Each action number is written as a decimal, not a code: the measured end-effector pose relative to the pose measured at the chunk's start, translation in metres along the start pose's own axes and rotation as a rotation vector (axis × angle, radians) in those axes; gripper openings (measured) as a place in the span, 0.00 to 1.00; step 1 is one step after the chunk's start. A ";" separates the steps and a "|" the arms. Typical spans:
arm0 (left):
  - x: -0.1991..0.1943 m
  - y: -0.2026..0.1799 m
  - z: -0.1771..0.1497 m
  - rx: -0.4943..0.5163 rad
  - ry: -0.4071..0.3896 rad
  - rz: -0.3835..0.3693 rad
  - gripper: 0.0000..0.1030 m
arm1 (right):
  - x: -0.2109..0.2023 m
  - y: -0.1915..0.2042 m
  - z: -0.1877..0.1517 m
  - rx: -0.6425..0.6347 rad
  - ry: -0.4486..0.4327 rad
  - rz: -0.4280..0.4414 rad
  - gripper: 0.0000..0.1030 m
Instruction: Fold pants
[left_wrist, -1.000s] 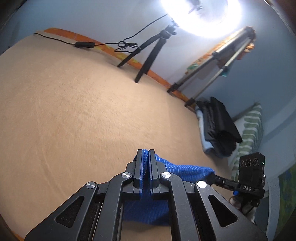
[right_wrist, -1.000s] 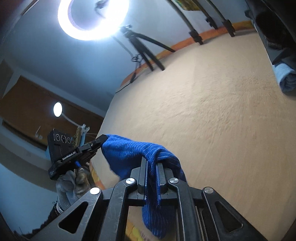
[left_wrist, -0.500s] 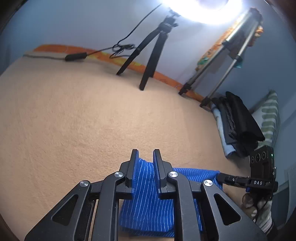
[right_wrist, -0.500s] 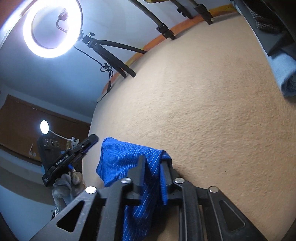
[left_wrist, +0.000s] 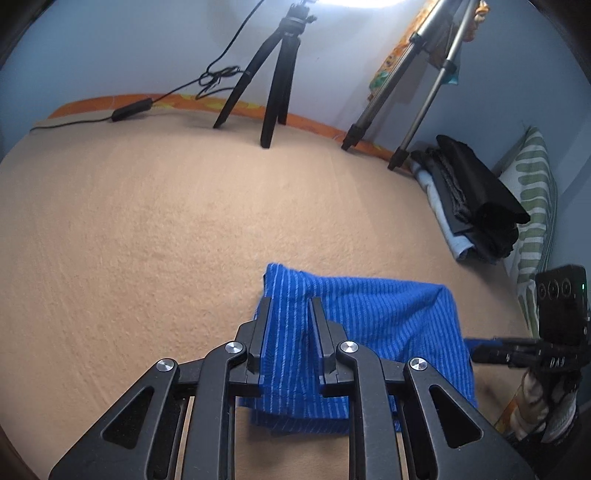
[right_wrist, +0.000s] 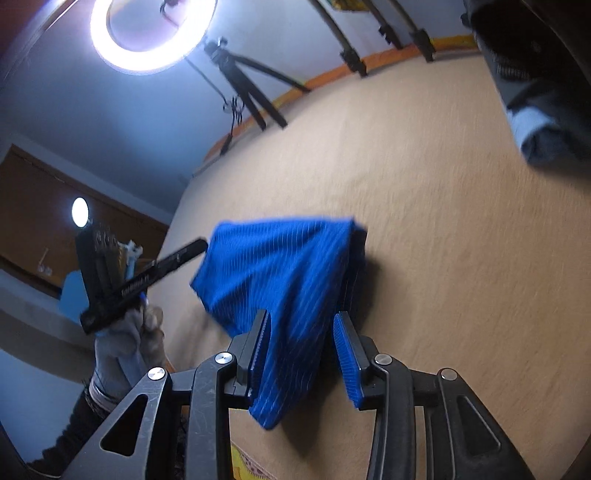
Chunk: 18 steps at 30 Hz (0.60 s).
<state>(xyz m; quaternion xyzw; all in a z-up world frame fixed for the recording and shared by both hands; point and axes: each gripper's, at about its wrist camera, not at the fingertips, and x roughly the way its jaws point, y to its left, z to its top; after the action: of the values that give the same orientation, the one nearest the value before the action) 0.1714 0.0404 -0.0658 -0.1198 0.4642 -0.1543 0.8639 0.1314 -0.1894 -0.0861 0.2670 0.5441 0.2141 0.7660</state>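
While jaws gape, pants (left_wrist: 369, 317) lie folded — blanket (left_wrist: 147, 221)

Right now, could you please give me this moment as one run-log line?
step: releasing fold | left gripper: open | right gripper: open | blue striped pants: folded, on tan bed cover | clothes pile: far right

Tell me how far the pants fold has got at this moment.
Done: the blue striped pants lie on the tan surface as a compact layered bundle. In hand: both grippers are open around the cloth, the left gripper straddling one end, the right gripper with fabric draped loosely between its fingers, so this looks like a release. Left: perhaps withdrawing and smoothing; whether another fold is needed I can't tell.
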 end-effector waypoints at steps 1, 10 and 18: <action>0.002 0.001 0.000 -0.001 0.005 0.002 0.16 | 0.005 0.000 -0.003 0.003 0.017 -0.004 0.37; 0.019 0.007 -0.003 0.016 0.046 0.058 0.16 | -0.002 -0.008 -0.013 -0.023 0.031 -0.052 0.04; -0.002 0.024 0.008 -0.067 -0.018 -0.010 0.43 | -0.023 -0.009 -0.005 -0.045 -0.047 -0.044 0.39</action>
<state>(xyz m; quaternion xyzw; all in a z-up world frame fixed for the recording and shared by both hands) 0.1810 0.0638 -0.0683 -0.1526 0.4608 -0.1420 0.8627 0.1199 -0.2096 -0.0762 0.2426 0.5266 0.2031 0.7891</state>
